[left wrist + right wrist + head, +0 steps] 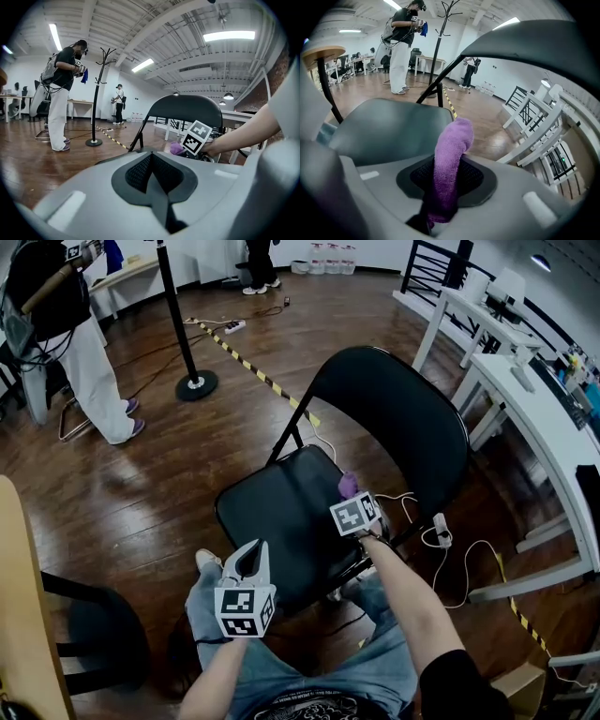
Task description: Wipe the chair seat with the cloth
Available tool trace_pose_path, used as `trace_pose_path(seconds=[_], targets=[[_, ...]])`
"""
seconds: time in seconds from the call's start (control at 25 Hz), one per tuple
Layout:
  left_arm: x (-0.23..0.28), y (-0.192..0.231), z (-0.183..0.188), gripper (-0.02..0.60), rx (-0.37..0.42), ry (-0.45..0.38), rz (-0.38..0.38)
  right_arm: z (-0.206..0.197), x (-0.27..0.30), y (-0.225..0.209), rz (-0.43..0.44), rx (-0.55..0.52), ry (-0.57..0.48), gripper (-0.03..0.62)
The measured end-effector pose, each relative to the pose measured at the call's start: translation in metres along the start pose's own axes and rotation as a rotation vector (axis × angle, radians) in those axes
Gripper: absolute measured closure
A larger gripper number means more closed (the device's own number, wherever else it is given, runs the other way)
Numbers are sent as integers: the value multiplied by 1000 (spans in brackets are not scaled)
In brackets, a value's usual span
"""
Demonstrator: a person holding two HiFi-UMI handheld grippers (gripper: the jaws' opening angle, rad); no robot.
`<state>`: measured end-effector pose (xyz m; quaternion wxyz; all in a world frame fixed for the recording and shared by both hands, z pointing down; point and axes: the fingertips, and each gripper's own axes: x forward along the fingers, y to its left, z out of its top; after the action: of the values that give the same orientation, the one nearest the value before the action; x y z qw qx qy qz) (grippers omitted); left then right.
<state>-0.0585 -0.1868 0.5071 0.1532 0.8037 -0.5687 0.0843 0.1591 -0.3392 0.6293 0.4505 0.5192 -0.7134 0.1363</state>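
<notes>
A black folding chair stands in front of me, its seat facing me and its backrest at the far right. My right gripper hovers over the seat's right side, shut on a purple cloth. In the right gripper view the cloth sticks up from the right gripper above the seat. My left gripper is at the seat's front edge, shut with nothing in it. The left gripper view shows the left gripper, with the cloth beyond it.
A black coat stand and a person are at the back left. White tables line the right side. A wooden tabletop is close at my left. Cables and striped floor tape lie near the chair.
</notes>
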Motion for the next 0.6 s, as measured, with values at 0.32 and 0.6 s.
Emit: trace_pose_path(seconds=[0.32, 0.6], targets=[[-1, 7, -3, 578, 0, 9, 16, -17, 12, 0, 5, -65, 82, 493], [-4, 12, -3, 578, -6, 5, 19, -20, 1, 31, 43, -89, 90, 493]])
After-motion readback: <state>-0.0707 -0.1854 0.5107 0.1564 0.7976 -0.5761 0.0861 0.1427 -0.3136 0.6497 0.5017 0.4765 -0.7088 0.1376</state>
